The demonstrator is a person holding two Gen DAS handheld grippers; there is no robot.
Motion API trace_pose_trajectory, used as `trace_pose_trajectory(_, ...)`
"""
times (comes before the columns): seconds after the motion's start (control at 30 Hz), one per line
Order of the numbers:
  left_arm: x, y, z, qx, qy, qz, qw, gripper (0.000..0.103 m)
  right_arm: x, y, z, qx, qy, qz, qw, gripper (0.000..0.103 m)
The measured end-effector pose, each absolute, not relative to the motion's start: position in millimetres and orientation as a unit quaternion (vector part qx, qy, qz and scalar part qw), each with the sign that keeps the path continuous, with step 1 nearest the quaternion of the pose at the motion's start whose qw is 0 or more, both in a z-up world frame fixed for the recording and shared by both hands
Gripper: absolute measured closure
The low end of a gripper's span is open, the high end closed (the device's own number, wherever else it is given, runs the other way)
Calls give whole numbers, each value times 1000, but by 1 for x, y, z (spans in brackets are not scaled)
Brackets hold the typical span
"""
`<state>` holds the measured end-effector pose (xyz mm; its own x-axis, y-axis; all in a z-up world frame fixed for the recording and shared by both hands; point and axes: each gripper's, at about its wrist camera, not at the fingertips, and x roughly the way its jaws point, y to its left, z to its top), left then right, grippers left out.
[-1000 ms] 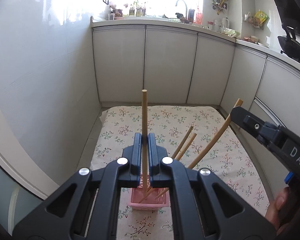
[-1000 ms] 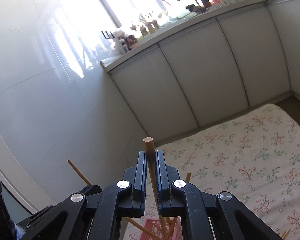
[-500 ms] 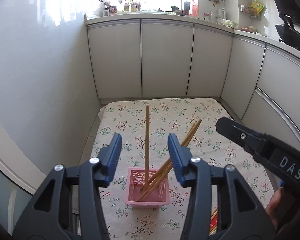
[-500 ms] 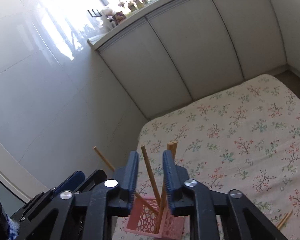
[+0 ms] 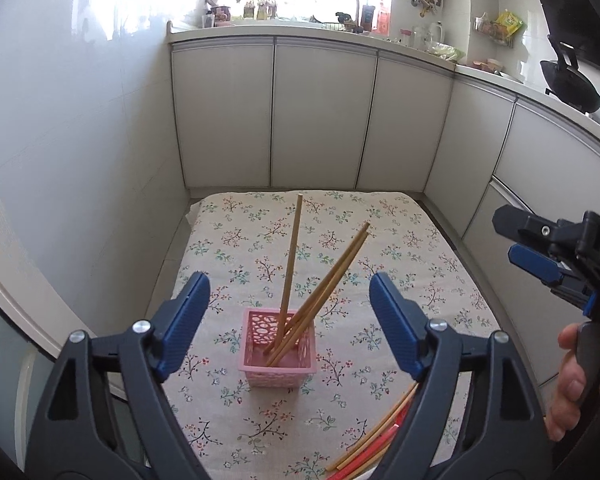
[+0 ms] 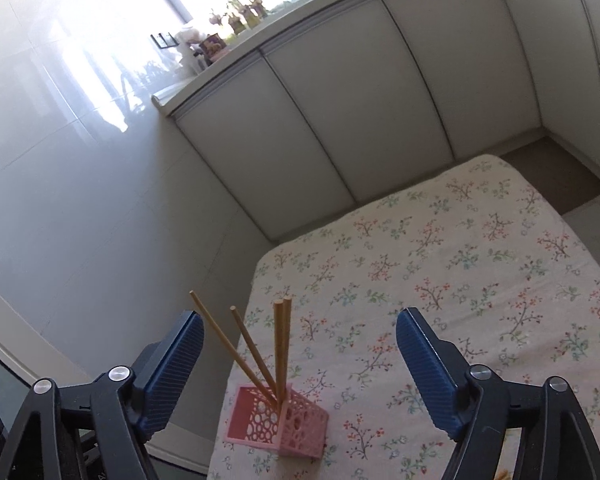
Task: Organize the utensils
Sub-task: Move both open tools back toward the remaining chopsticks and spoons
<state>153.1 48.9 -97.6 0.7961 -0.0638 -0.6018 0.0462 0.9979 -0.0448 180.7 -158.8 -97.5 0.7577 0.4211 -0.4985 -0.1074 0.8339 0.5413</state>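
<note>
A pink openwork basket [image 5: 278,354] stands on the flowered cloth [image 5: 400,248] and holds several wooden chopsticks [image 5: 291,256], leaning up and right. In the right wrist view the basket [image 6: 278,426] and its chopsticks [image 6: 280,340] sit at lower left. My left gripper [image 5: 290,328] is open and empty, above and in front of the basket. My right gripper [image 6: 300,372] is open and empty; it also shows at the right edge of the left wrist view [image 5: 540,248]. More chopsticks, wooden and red [image 5: 374,440], lie on the cloth at the near right.
White cabinet doors [image 5: 320,116] close off the far side and the right. A glossy white wall [image 5: 80,140] runs along the left. A black wok [image 5: 572,88] sits on the counter at right. The cloth's left edge [image 6: 236,360] drops off beside the basket.
Both grippers were shut on a chopstick each over the basket. Both have opened wide and drawn back. The chopsticks now stand loose in the basket.
</note>
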Motion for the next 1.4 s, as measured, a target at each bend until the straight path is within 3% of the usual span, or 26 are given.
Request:
trace_pose_trajectory(0.27,139,44,-111,-8,362,-60,930,17,166,-194,-110,242,376,110,888,10)
trace_pose_trajectory(0.73,132,13,-168,21,468,-100,878,17,146,-240,-175,216,499,42,838,10)
trace_pose_trajectory(1.23,156,-51,-234,45,553,-140,820,17,145,-266,-225,232,581,7,780,10)
trace_pose_trajectory(1.3,168,-59,-249,36,564,-150,812,24,146,-271,-230,236,587,0,774,10)
trace_pose_trajectory(1.37,178,-66,-262,28,577,-152,802,42,148,-274,-235,240,594,-4,768,10)
trace_pose_trajectory(1.4,181,-71,-267,25,583,-157,797,45,149,-276,-237,241,597,-7,765,10)
